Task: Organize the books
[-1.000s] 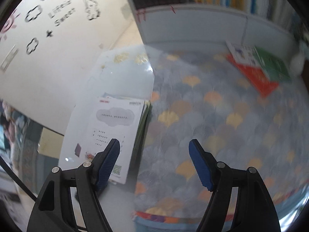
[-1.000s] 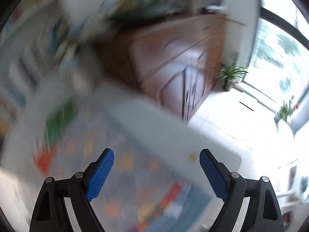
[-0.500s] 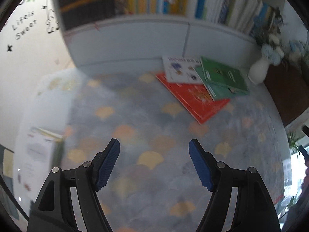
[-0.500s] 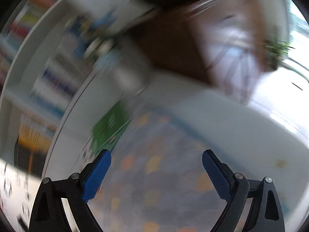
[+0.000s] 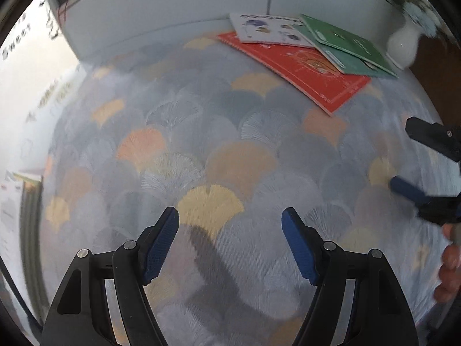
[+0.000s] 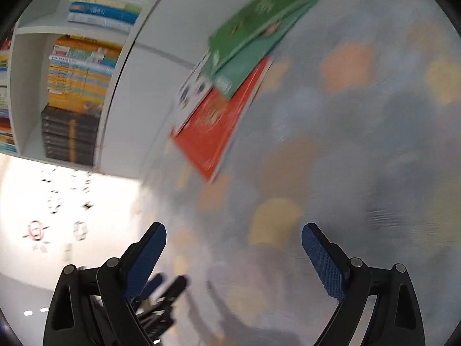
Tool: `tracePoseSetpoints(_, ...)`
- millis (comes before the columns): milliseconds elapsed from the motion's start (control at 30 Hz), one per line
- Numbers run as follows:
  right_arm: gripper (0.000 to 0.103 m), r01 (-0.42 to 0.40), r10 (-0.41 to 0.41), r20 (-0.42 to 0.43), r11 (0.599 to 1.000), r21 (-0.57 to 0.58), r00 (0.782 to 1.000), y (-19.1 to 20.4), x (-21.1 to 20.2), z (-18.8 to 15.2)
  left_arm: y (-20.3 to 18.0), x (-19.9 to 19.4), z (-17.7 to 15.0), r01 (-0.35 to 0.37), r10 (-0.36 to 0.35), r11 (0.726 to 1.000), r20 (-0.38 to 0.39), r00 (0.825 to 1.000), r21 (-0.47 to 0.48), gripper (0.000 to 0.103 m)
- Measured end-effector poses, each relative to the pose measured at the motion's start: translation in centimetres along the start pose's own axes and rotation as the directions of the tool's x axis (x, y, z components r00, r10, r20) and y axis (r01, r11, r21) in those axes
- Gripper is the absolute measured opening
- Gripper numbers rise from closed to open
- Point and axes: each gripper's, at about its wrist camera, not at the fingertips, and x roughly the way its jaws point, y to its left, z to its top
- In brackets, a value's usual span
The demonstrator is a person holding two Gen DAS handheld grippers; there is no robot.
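A loose pile of books lies at the far side of the table: a red book (image 5: 302, 69) (image 6: 219, 121) at the bottom, a white book (image 5: 265, 28) (image 6: 190, 86) and two green books (image 5: 345, 43) (image 6: 253, 28) overlapping it. My left gripper (image 5: 230, 242) is open and empty, low over the patterned tablecloth (image 5: 201, 150), well short of the pile. My right gripper (image 6: 233, 256) is open and empty too; it shows at the right edge of the left wrist view (image 5: 426, 167). A separate stack of books (image 5: 20, 201) sits at the table's left edge.
A white shelf unit (image 5: 173, 8) stands behind the table, with rows of books (image 6: 80, 77) in its compartments. A white vase (image 5: 402, 46) stands just right of the pile. The left gripper shows blurred at the bottom left of the right wrist view (image 6: 155, 297).
Both grippers swung round to face the pile of books. The left one turned right from the stack at the table's left edge and dropped lower. The right one turned from the cupboard side.
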Motion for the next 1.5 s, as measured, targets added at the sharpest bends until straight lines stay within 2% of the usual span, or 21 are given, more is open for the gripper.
tracePoseSetpoints(100, 0.098, -0.066, 0.065, 0.033, 0.998, 0.026, 0.997, -0.1, 0.4, 0.1, 0.7, 0.7, 0.4, 0.017, -0.017, 0.999, -0.006, 1.0, -0.048, 0.072)
tracePoseSetpoints(167, 0.099, -0.146, 0.144, 0.034, 0.987, 0.073, 0.989, -0.3, 1.2, 0.6, 0.9, 1.3, 0.5, 0.031, -0.033, 0.996, -0.018, 0.999, -0.078, 0.072)
tracePoseSetpoints(200, 0.099, -0.196, 0.194, 0.024, 0.973, 0.124, 0.981, -0.5, 1.9, 0.9, 1.0, 1.4, 0.5, 0.04, -0.043, 0.995, -0.025, 0.999, -0.091, 0.072)
tracePoseSetpoints(300, 0.103, -0.259, 0.255, 0.045, 0.941, 0.22, 0.966, -0.7, 2.8, 1.6, 0.8, 1.7, 0.4, 0.045, -0.048, 0.994, -0.024, 0.999, -0.103, 0.072)
tracePoseSetpoints(367, 0.103, -0.308, 0.309, 0.042, 0.903, 0.299, 0.95, -0.8, 3.6, 2.1, 0.6, 1.8, 0.4, 0.045, -0.047, 0.995, -0.026, 0.999, -0.085, 0.072)
tracePoseSetpoints(433, 0.103, -0.318, 0.33, 0.037, 0.868, 0.382, 0.943, -0.9, 4.5, 2.5, 0.4, 1.8, 0.4, 0.041, -0.043, 0.997, -0.027, 0.999, -0.071, 0.072)
tracePoseSetpoints(467, 0.103, -0.306, 0.318, 0.04, 0.86, 0.408, 0.947, -0.7, 4.8, 2.8, 0.5, 1.8, 0.5, 0.041, -0.043, 0.997, -0.026, 0.999, -0.071, 0.072)
tracePoseSetpoints(600, 0.103, -0.242, 0.249, 0.038, 0.874, 0.422, 0.968, 0.1, 5.4, 3.2, 0.7, 1.8, 0.5, 0.047, -0.049, 0.995, -0.02, 0.999, -0.086, 0.072)
tracePoseSetpoints(767, 0.103, -0.225, 0.209, 0.084, 0.896, 0.382, 0.974, 1.2, 6.2, 3.4, 0.7, 1.9, 0.5, 0.045, -0.046, 0.995, -0.014, 0.999, -0.085, 0.074)
tracePoseSetpoints(933, 0.103, -0.162, 0.131, 0.113, 0.929, 0.332, 0.985, 3.1, 7.8, 4.2, 0.7, 1.9, 0.4, 0.044, -0.045, 0.996, -0.004, 0.999, -0.079, 0.075)
tracePoseSetpoints(1000, 0.103, -0.177, 0.13, 0.152, 0.917, 0.356, 0.98, 3.1, 7.9, 4.3, 0.7, 1.9, 0.3, 0.042, -0.042, 0.996, -0.002, 0.999, -0.078, 0.075)
tracePoseSetpoints(1067, 0.103, -0.242, 0.171, 0.219, 0.903, 0.356, 0.961, 2.6, 7.7, 4.1, 0.6, 1.8, 0.1, 0.039, -0.04, 0.997, -0.007, 0.999, -0.064, 0.075)
tracePoseSetpoints(1133, 0.103, -0.274, 0.206, 0.243, 0.917, 0.29, 0.948, 2.9, 7.7, 4.2, 0.7, 1.7, -0.1, 0.04, -0.04, 0.999, -0.017, 0.999, -0.037, 0.074)
tracePoseSetpoints(1200, 0.078, -0.23, 0.178, 0.237, 0.949, 0.216, 0.955, 3.5, 8.1, 4.4, 0.9, 1.7, -0.2, 0.02, -0.02, 1.0, -0.027, 0.999, -0.004, 0.075)
tracePoseSetpoints(1233, 0.047, -0.169, 0.121, 0.218, 0.961, 0.218, 0.968, 3.1, 8.7, 4.5, 1.2, 1.6, -0.4, 0.019, -0.019, 1.0, -0.029, 0.999, 0.005, 0.075)
tracePoseSetpoints(1267, 0.022, -0.123, 0.074, 0.198, 0.961, 0.246, 0.977, 2.4, 9.4, 4.6, 1.7, 1.4, -0.4, 0.026, -0.026, 1.0, -0.033, 0.999, 0.002, 0.075)
tracePoseSetpoints(1333, 0.018, -0.156, 0.099, 0.229, 0.958, 0.243, 0.968, 1.8, 9.4, 4.5, 2.8, 1.1, -0.5, 0.039, -0.04, 0.999, -0.042, 0.998, -0.02, 0.075)
tracePoseSetpoints(1433, 0.019, -0.067, 0.031, 0.251, 0.988, 0.139, 0.968, 3.4, 8.9, 4.2, 4.9, 0.6, -0.9, 0.056, -0.061, 0.995, -0.059, 0.996, -0.077, 0.075)
tracePoseSetpoints(1500, 0.018, -0.05, 0.02, 0.255, 0.992, 0.112, 0.967, 4.3, 8.6, 3.5, 6.3, 0.2, -1.4, 0.079, -0.086, 0.99, -0.058, 0.995, -0.115, 0.075)
